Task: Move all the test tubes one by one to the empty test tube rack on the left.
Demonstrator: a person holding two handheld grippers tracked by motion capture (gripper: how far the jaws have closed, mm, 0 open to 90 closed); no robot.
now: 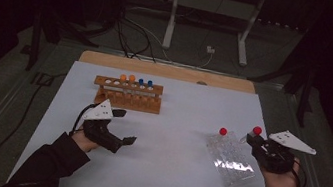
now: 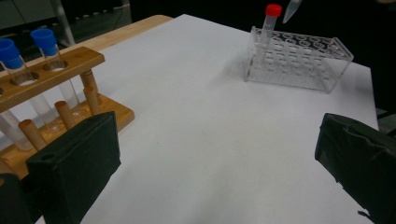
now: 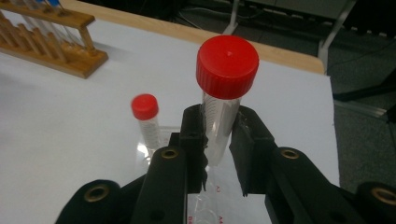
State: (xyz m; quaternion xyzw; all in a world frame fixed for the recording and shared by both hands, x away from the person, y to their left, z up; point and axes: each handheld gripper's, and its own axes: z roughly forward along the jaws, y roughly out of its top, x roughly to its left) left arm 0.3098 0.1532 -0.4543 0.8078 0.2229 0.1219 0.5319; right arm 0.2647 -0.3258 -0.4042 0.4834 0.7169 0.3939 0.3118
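Note:
My right gripper (image 3: 218, 128) is shut on a clear tube with a red cap (image 3: 227, 67), held upright just off the right side of the clear plastic rack (image 1: 231, 159). Seen from above, that held red-capped tube (image 1: 257, 130) sits at the tip of the right gripper (image 1: 254, 138). A second red-capped tube (image 1: 223, 131) stands in the rack's far left corner. My left gripper (image 1: 125, 126) hovers open near the wooden rack (image 1: 128, 95), nothing between its jaws. The wooden rack holds tubes with orange caps (image 1: 127, 78) and blue caps (image 1: 145, 83).
A white sheet (image 1: 169, 124) covers the table, with a wooden edge (image 1: 168, 70) at the far side. Beyond the table lie cables and a metal frame (image 1: 213, 10) on the dark floor. The sheet between the two racks is bare.

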